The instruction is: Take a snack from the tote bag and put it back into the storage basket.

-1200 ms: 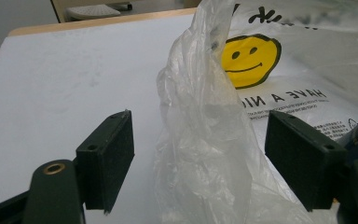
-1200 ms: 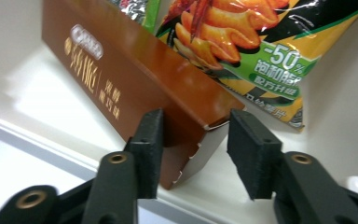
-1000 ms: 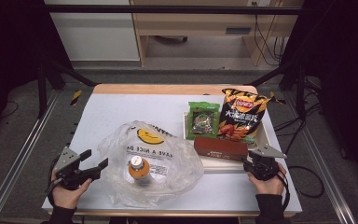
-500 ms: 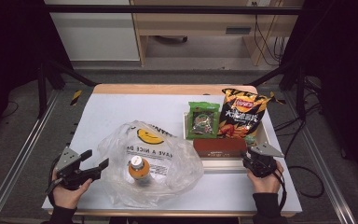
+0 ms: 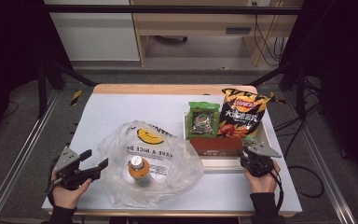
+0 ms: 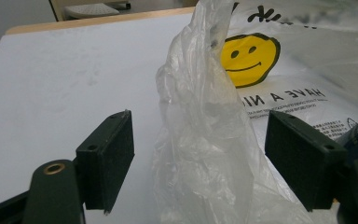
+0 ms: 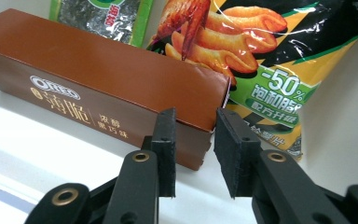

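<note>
A clear plastic bag (image 5: 154, 163) with a yellow smiley print lies on the near left of the white worktop (image 5: 121, 107). A bottle (image 5: 139, 168) with an orange cap shows through it; its label is too blurred to read. In the left gripper view a crumpled fold of the bag (image 6: 200, 140) stands up between the wide-open jaws of the left tongs (image 6: 209, 158), touching neither pad.

To the right a white tray (image 5: 265, 140) holds a brown box (image 7: 98, 93), a green packet (image 5: 203, 119) and a chip bag (image 5: 240, 114). The box hides the lower edges of the two packs behind it. The right tongs (image 7: 193, 149) are partly open, holding nothing, their tips just in front of the box's near end. In the high view the right tongs (image 5: 256, 161) hide part of the tray rim.
</note>
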A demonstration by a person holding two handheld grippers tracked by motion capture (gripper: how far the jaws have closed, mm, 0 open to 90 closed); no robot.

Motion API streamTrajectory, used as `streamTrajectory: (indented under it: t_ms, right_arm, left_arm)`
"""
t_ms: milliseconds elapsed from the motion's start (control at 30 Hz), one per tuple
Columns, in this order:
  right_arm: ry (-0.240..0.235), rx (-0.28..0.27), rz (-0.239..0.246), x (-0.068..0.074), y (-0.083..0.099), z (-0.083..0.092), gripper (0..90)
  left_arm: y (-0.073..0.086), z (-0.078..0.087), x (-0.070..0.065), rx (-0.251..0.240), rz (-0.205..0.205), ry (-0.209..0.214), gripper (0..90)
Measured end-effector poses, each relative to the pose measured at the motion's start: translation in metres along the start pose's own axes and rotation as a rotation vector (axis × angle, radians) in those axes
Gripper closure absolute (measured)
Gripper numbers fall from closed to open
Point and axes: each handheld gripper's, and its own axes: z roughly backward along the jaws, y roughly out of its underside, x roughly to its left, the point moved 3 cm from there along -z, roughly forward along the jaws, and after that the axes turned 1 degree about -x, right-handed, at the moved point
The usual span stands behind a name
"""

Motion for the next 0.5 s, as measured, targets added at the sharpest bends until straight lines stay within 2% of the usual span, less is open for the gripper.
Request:
streamTrajectory:
  t_ms: [100,400,500]
  right_arm:
    - [-0.021,-0.002,-0.006,0.0028,-0.0005,0.0002,70.2]
    - [-0.02,-0.007,-0.005,0.0039,-0.0002,-0.0008,67.3]
    - [-0.028,-0.035,-0.016,0.0037,-0.0024,0.0033,64.0]
  left_arm:
    - [0.0,0.0,-0.0001,0.0,0.0,0.001,23.4]
    - [-0.0003,0.0007,0.0,-0.005,0.002,0.002,23.5]
    - [-0.0012,0.0021,0.0004,-0.014,0.004,0.002,23.6]
